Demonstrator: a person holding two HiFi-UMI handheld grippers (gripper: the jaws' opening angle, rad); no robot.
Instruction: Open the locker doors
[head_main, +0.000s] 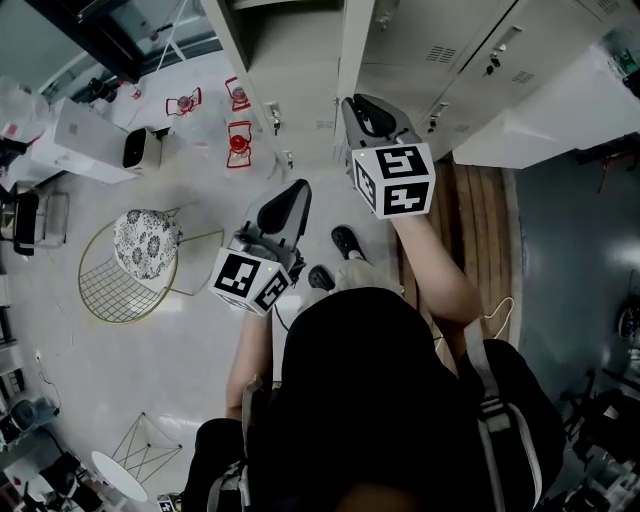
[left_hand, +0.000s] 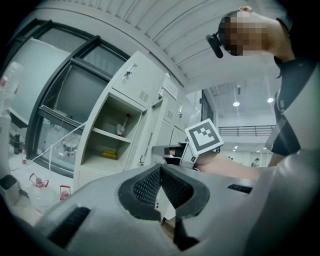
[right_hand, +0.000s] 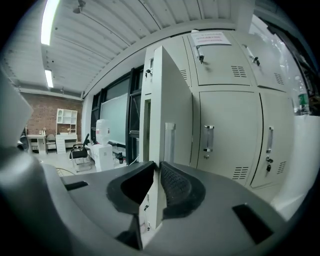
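Note:
A bank of pale grey lockers (head_main: 450, 50) stands ahead. One tall door (right_hand: 170, 115) is swung out edge-on toward me. My right gripper (right_hand: 159, 165) has its ribbed pads closed on that door's front edge, which runs down between them. From above, the right gripper (head_main: 352, 102) is raised against the door's edge (head_main: 352, 45). My left gripper (head_main: 298, 188) hangs lower and to the left, away from the lockers, shut with nothing between its pads (left_hand: 172, 187). An open compartment (left_hand: 107, 135) with shelves and a bottle shows in the left gripper view.
Closed locker doors with handles (right_hand: 227, 135) stand right of the open door. A wire chair with a patterned cushion (head_main: 140, 250), red items (head_main: 238, 140) and a white box (head_main: 90, 140) are on the floor at left. A white block (head_main: 560, 110) sits at right.

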